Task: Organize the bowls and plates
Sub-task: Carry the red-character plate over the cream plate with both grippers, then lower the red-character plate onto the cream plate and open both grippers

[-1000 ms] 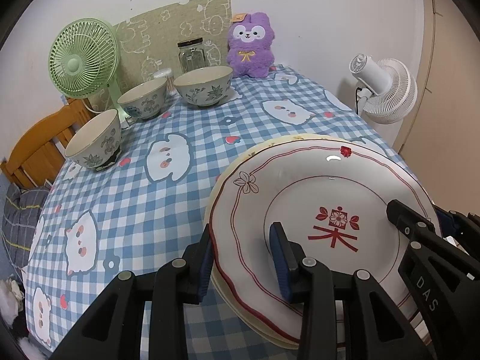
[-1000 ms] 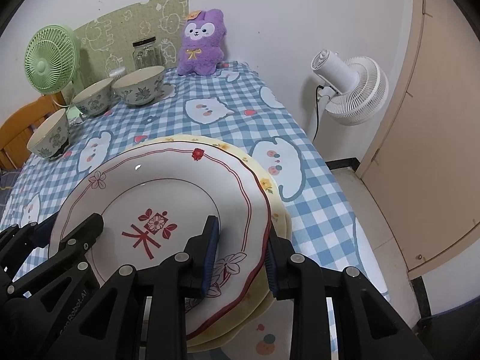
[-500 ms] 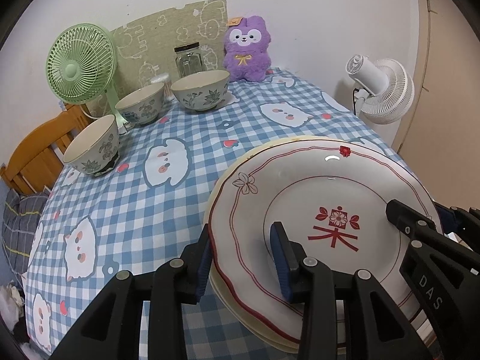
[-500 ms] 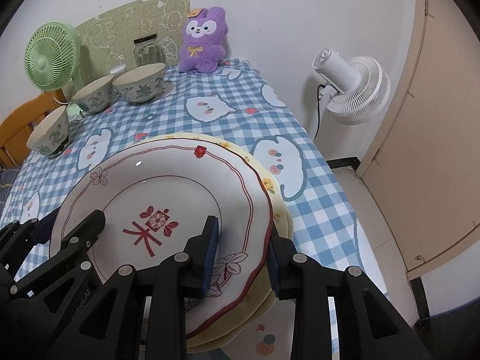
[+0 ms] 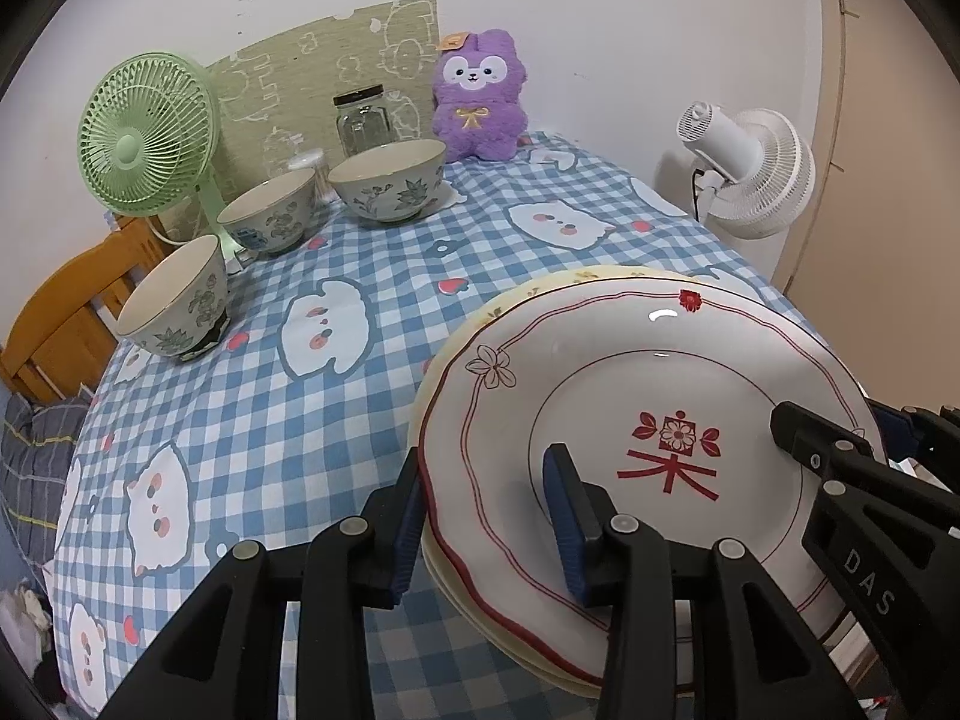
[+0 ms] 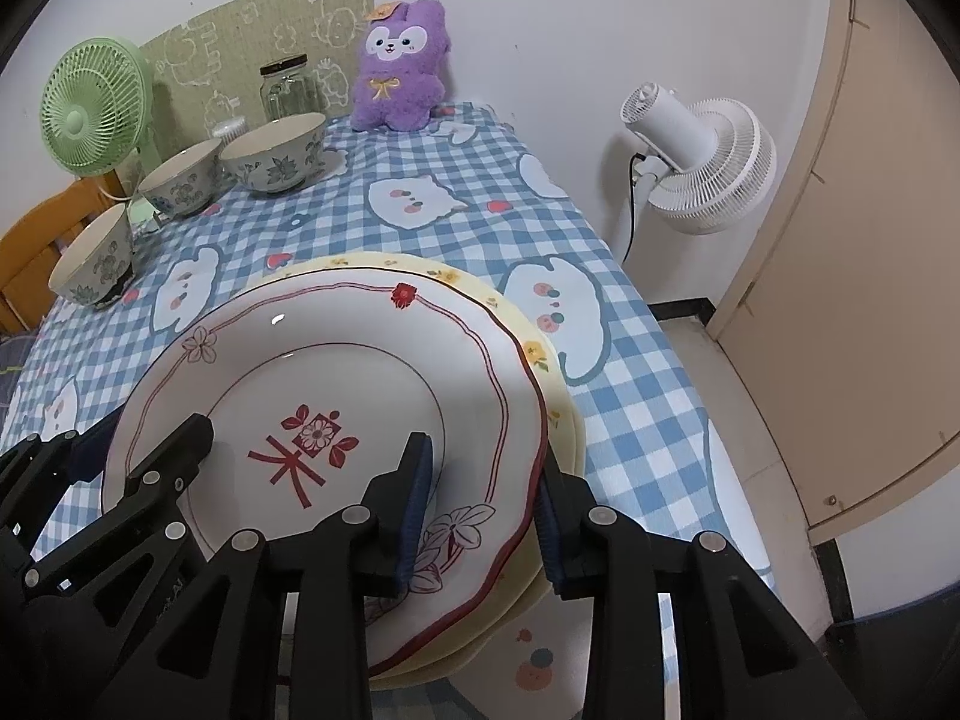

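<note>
**Both tongs on the plate stack at the near table edge**

The left tongs straddle the rim of the stack of plates at its 9 o'clock side, one pad against the outer edge and the other lying on the top plate's face. The right tongs do the same at the 3 o'clock side. Both pairs grip the rim, and both have just been opening a little with the rim between the pads.

The stack sits at the near end of the table, on the blue checked cloth – a white plate with red lines and a red flower mark on top, and a yellow plate with small flowers under it.

Farther off, toward 10 and 11 o'clock in the left view, three patterned bowls stand apart in a curved row: the nearest bowl, the middle bowl and the largest bowl.

Behind them, along the wall, are a green fan, a glass jar and a purple plush toy at 12 o'clock. A white fan stands off the table at 2 o'clock.
</note>
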### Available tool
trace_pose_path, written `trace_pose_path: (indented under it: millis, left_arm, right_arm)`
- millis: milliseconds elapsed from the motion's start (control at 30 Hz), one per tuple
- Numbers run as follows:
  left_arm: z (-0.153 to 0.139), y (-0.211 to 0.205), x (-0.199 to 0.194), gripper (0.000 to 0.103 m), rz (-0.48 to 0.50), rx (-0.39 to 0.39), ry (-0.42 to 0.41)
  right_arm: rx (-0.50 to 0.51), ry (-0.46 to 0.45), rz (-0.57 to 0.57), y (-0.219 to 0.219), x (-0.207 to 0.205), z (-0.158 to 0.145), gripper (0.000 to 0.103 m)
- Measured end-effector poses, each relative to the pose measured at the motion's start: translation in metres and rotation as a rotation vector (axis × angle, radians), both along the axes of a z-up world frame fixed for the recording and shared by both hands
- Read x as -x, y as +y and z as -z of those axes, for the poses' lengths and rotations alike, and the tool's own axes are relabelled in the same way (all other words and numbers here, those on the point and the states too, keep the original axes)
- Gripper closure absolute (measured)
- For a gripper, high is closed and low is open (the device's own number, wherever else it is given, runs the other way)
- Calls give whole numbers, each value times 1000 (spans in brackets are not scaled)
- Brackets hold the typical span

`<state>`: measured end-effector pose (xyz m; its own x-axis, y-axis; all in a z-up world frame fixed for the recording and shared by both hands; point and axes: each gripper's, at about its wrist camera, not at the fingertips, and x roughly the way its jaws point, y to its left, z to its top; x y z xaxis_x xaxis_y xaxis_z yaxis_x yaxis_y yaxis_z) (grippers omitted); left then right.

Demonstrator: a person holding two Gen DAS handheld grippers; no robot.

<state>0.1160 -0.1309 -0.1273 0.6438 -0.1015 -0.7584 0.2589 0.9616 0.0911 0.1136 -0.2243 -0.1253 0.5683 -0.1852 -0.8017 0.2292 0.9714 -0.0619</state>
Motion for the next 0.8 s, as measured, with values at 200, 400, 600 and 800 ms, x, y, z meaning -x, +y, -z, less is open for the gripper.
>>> trace_pose_path:
  millis: [200,400,600,800]
  left_arm:
    - [0,1,0,63,37,-6,0]
    - [3,-1,3,62,64,-38,-19]
    - [4,-3,4,56,79,-40,-23]
    - [6,-6,5,55,64,-66,-46]
  right_arm:
    - [-5,18,15,1,4,0,67]
    - [13,24,47,2,10,0,67]
    - [8,22,52,3,13,0,67]
    - [-20,24,61,-1,10,-1,67]
